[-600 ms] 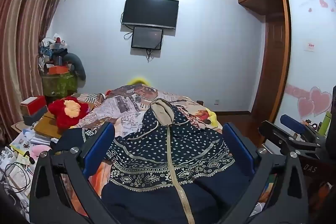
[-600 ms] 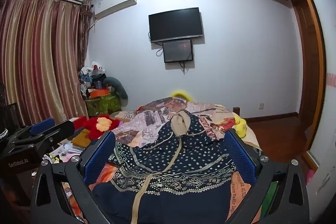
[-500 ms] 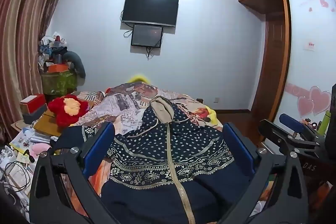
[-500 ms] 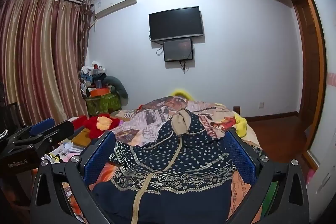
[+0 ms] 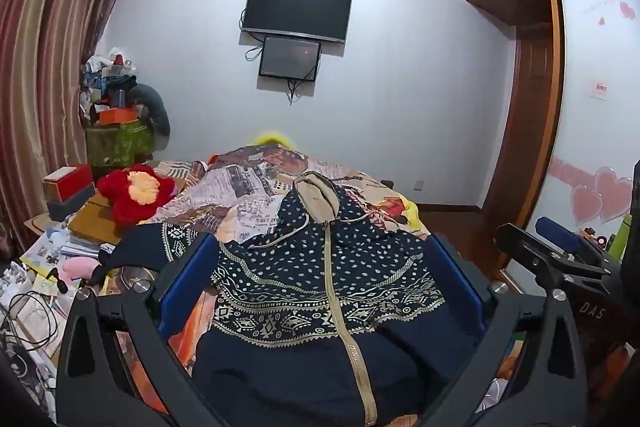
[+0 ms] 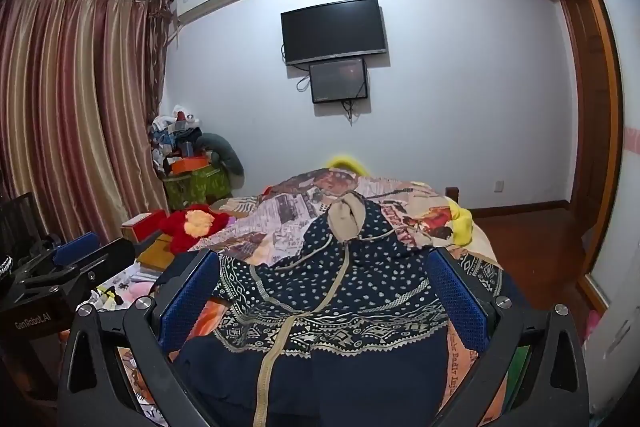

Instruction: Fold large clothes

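Overhead, hand-held grippers above hoodie

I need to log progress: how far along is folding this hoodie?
Done: the navy hoodie lies spread on the bed, zipped, hood away from the cameras. In hand: nothing; left gripper and right gripper are open above it. Left: every fold.
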